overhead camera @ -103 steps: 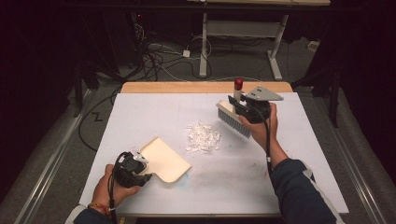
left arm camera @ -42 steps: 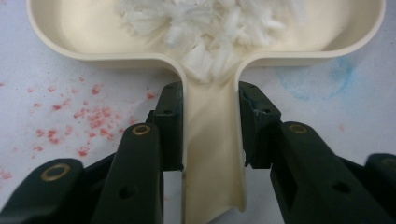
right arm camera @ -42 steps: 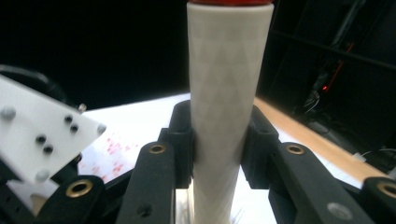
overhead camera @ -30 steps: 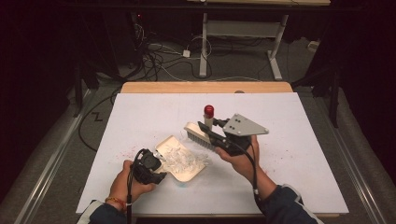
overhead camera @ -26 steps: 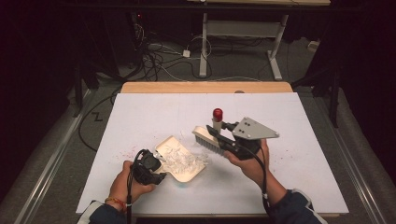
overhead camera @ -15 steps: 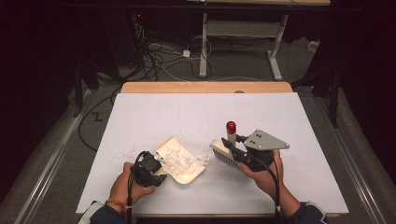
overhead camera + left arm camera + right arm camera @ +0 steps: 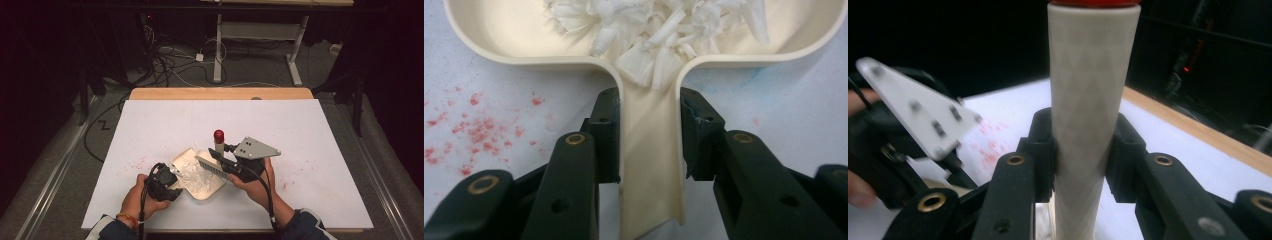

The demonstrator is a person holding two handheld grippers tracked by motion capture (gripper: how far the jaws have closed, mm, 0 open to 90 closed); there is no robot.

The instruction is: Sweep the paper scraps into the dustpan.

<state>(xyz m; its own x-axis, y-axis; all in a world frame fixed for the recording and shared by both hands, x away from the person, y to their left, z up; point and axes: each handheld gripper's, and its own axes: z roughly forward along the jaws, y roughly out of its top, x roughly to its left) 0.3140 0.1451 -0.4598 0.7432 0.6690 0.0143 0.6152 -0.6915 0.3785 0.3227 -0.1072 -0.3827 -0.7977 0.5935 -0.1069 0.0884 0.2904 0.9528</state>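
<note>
Dustpan (image 7: 197,175), cream plastic, lies near the table's front edge at about 6 o'clock on the white sheet (image 7: 310,135), its open mouth toward 2 o'clock and its handle running back toward 8 o'clock. Your left gripper (image 7: 162,182) is clamped on that handle; in the left gripper view the two black jaws press the handle's sides (image 7: 651,150), with the pan's tray spreading out at 12 o'clock and a heap of white shavings (image 7: 659,25) inside it, some spilling into the handle channel. Faint red specks (image 7: 471,130) stain the sheet at the jaws' 9 o'clock.

To the right, your right gripper (image 7: 231,161) grips the hand brush. In the right gripper view the jaws are closed on its pale, upright handle (image 7: 1093,100), which ends in a red cap (image 7: 219,134). In the high view the bristle head (image 7: 212,164) sits over the dustpan's right rim, its long axis running from 10 to 4 o'clock, across the pan's mouth rather than along it.

The relation that governs the next stroke: the shavings lie at the brush's 8 o'clock, already within the pan, and the pan's handle axis points back at your left hand (image 7: 137,197). The brush hand is the nearer to any stray pieces at the pan's lip; whether any remain outside cannot be told here.

No brand, label or legible writing appears on the dustpan, the brush or either gripper.
</note>
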